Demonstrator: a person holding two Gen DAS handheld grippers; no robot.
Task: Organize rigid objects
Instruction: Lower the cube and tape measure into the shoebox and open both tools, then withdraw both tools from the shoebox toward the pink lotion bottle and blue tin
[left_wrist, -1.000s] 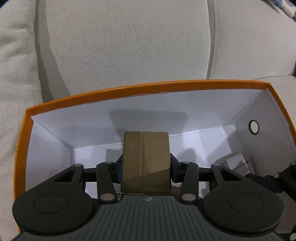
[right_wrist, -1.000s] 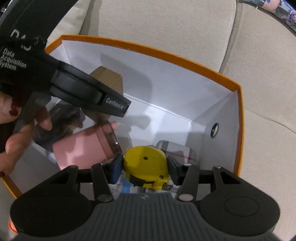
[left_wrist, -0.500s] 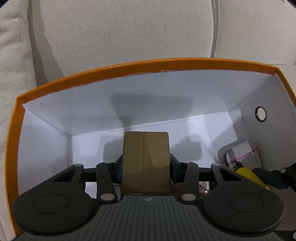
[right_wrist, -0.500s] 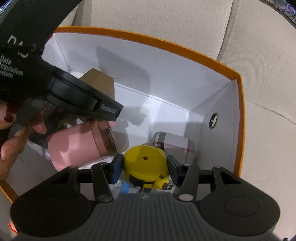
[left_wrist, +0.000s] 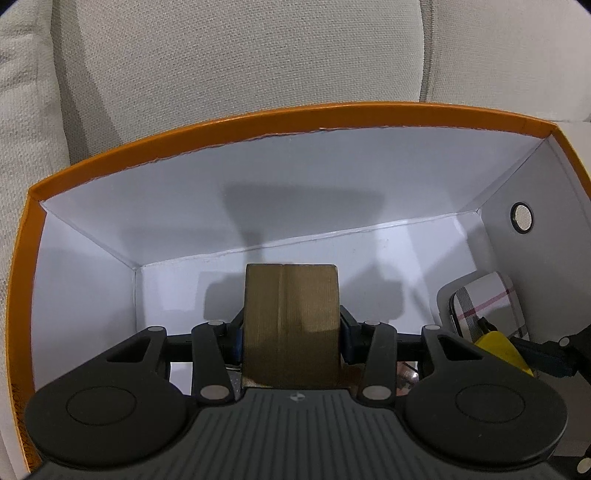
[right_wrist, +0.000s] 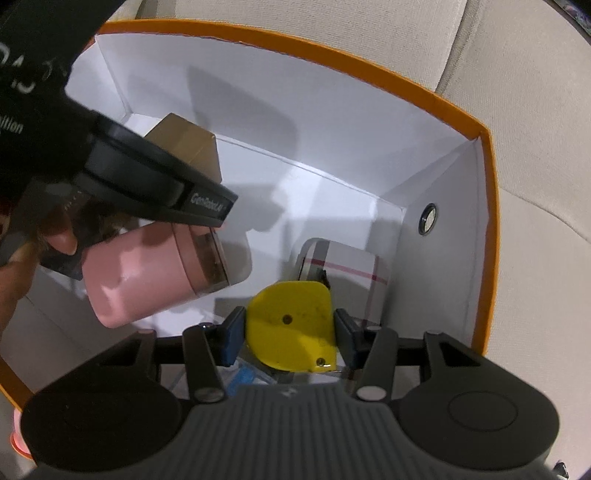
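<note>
- The left gripper (left_wrist: 291, 328) is clamped on a small brown cardboard box (left_wrist: 291, 325), holding it low inside the orange-rimmed box (left_wrist: 258, 122), near its back-left corner.
- The right gripper (right_wrist: 290, 332) is clenched on a yellow tape measure (right_wrist: 291, 325), down at the box's right end.
- Just behind the tape measure lies a plaid-patterned case (right_wrist: 343, 266) against the right wall.
- A pink cylinder (right_wrist: 147, 277) lies on its side on the floor of the box, between the two grippers.
- The box sits on a beige sofa (left_wrist: 240, 66).
</note>
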